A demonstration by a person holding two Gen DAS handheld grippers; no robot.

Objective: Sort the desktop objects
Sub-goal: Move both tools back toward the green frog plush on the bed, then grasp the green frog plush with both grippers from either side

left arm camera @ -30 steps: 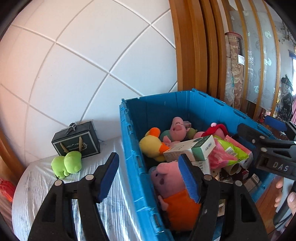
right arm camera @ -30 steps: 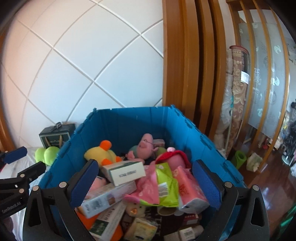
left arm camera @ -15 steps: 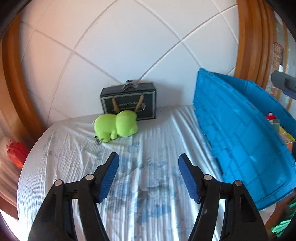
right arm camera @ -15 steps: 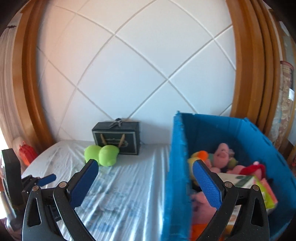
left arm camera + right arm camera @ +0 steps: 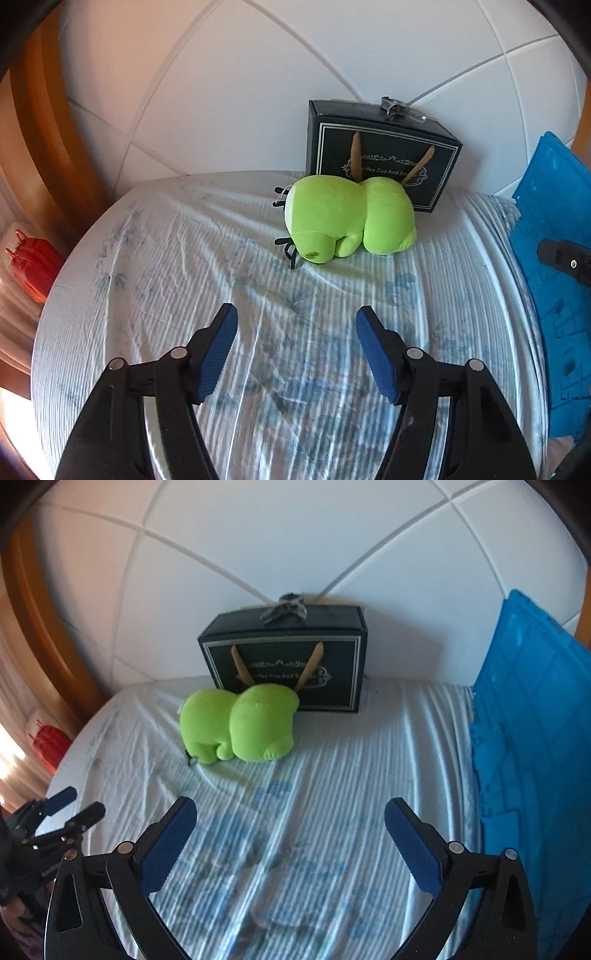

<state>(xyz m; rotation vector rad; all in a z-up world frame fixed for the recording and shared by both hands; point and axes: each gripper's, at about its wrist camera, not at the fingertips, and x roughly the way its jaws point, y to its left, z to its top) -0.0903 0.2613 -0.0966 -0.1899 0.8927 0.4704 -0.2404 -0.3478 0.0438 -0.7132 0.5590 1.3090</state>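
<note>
On the pale striped bedsheet (image 5: 155, 266), toward its back, a lime-green plush toy (image 5: 347, 219) lies just in front of a dark rectangular gift box with tan handles (image 5: 384, 162), possibly touching it. Left gripper (image 5: 295, 350) and right gripper (image 5: 290, 836) both hover above bare sheet with jaws wide apart, nothing between them. Blue plastic crate (image 5: 532, 709) stands well to the right. Toy judged light, soft, compressible, not fragile; best pinch across the rounded mid-body. Long axis runs left–right, parallel to the box front; which end is the head cannot be told.
</note>
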